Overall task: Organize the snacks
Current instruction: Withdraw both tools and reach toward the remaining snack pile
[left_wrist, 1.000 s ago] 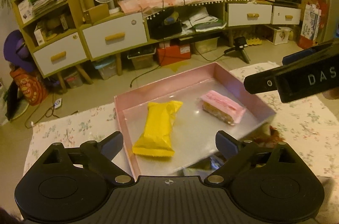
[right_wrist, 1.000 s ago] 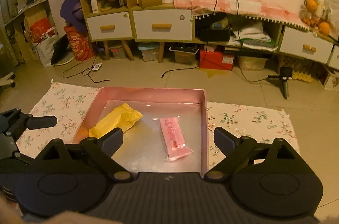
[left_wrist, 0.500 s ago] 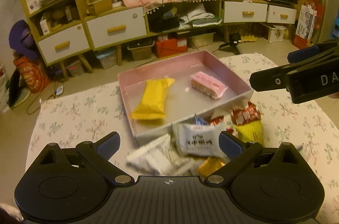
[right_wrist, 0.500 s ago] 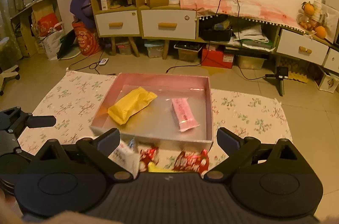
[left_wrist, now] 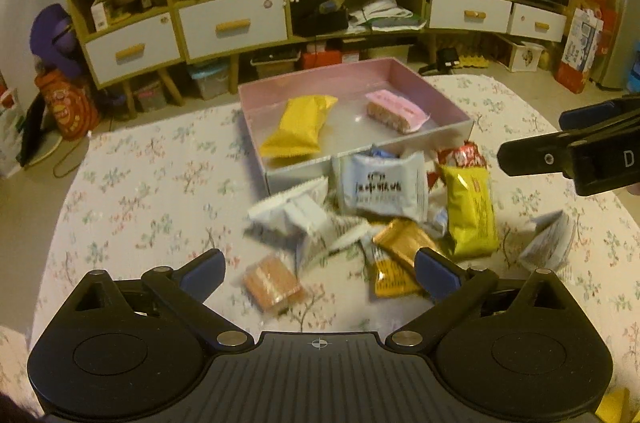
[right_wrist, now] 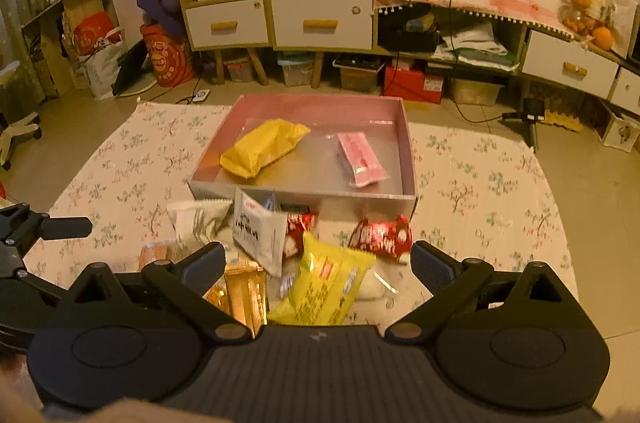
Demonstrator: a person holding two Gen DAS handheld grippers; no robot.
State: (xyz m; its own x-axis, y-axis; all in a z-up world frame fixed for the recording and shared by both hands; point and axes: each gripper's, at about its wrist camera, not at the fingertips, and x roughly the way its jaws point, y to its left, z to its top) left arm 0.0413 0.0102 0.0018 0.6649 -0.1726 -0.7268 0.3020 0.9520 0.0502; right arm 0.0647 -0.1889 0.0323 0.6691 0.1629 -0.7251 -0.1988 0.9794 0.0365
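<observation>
Left gripper (left_wrist: pixel 318 273) hung over the snack pile (left_wrist: pixel 384 219), jaws spread wide, nothing between them, touching nothing. Right gripper (right_wrist: pixel 316 261) the same: jaws wide apart and empty above the pile. Its side carried a white "D", the rest cut off at the frame edge. The white packet (left_wrist: pixel 382 189) bore dark print, too blurred to read; so did the label on the yellow-green packet (right_wrist: pixel 326 285). The pink box (right_wrist: pixel 408 159) sat on the floral-clothed bench (left_wrist: pixel 152 191) just behind the pile, holding a yellow packet (right_wrist: pixel 262 147) on its left and a pink wafer packet (right_wrist: pixel 360 159) on its right, lying apart.
</observation>
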